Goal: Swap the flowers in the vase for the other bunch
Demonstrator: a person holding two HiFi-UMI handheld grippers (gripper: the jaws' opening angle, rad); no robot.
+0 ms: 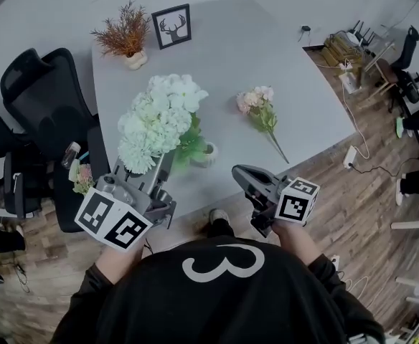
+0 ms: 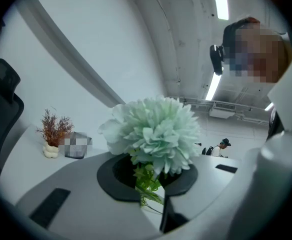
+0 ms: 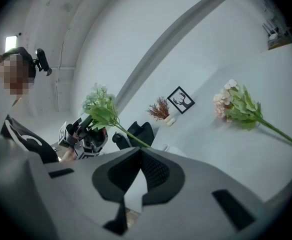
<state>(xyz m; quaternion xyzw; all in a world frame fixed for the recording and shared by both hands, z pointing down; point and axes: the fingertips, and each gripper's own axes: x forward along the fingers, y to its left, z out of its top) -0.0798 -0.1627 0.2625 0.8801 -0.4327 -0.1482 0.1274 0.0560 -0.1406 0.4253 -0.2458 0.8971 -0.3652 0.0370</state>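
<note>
Left of the small white ceramic vase, your left claw is clamped on the leafy stalks of the big pale-green-and-white flower bunch, just under its heads. The bunch leans away from the vase, above the grey counter. Right of the vase, the small pink bunch with the long green stem lies flat on the counter, untouched. Nearer you than the vase, at the counter's edge, your right claw is closed on nothing.

Stage, as judged: the first step, taking out the old bunch, is under way or barely finished. Setting it down, picking up the pink bunch and standing it in the vase are all left.

Head view: the only one showing the vase, both bunches and both claws together, though foliage hides the vase mouth.

Left gripper view: green leaves are pinched between the pads, with one pale head just beyond. Neither the vase nor the pink bunch appears.

Right gripper view: a bare stem trails from the held bunch toward the vase's side. Its tip passes behind your right claw, so you cannot tell whether it is clear of the vase.
</note>
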